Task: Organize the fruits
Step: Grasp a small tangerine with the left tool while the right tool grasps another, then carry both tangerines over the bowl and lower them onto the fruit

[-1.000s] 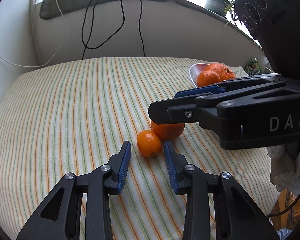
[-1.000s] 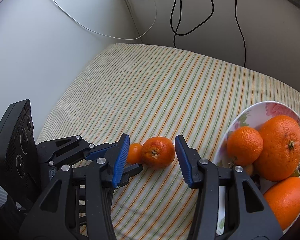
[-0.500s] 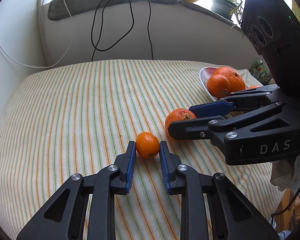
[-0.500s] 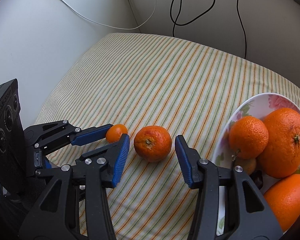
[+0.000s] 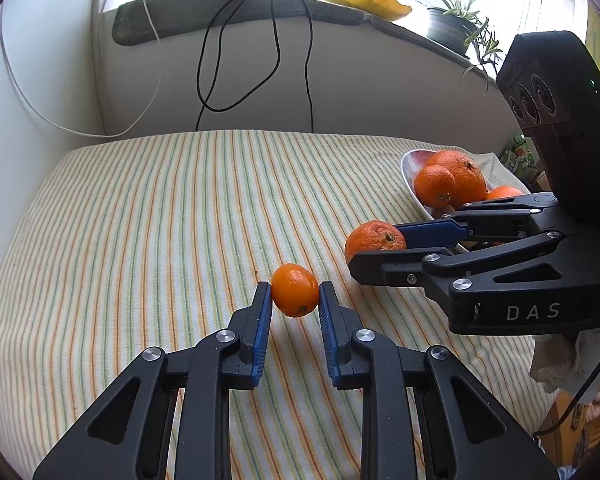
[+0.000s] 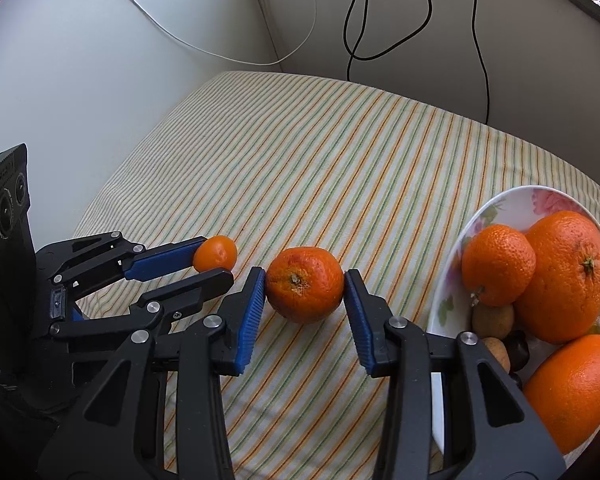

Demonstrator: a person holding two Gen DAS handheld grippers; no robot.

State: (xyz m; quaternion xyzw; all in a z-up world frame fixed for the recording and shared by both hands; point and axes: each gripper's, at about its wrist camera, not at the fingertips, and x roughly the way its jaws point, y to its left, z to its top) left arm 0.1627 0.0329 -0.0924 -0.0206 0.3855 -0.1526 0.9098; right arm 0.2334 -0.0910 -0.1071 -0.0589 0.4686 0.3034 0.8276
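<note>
My left gripper [image 5: 294, 294] is shut on a small orange kumquat [image 5: 294, 289], held just above the striped cloth; it also shows in the right wrist view [image 6: 215, 253]. My right gripper [image 6: 304, 286] is shut on a mandarin [image 6: 304, 284], pads touching both its sides, with the fruit at the cloth. The mandarin also shows in the left wrist view [image 5: 374, 238]. A floral white bowl [image 6: 460, 240] at the right holds several oranges [image 6: 564, 276] and small brown fruits.
The striped tablecloth [image 5: 160, 220] covers the table. Black and white cables [image 5: 236, 76] hang down the wall behind. A windowsill carries a potted plant [image 5: 452, 28] and a yellow object. A green packet [image 5: 520, 156] lies beyond the bowl.
My left gripper closed on the kumquat and lifted it slightly. My right gripper closed in from open until its pads met the mandarin's sides.
</note>
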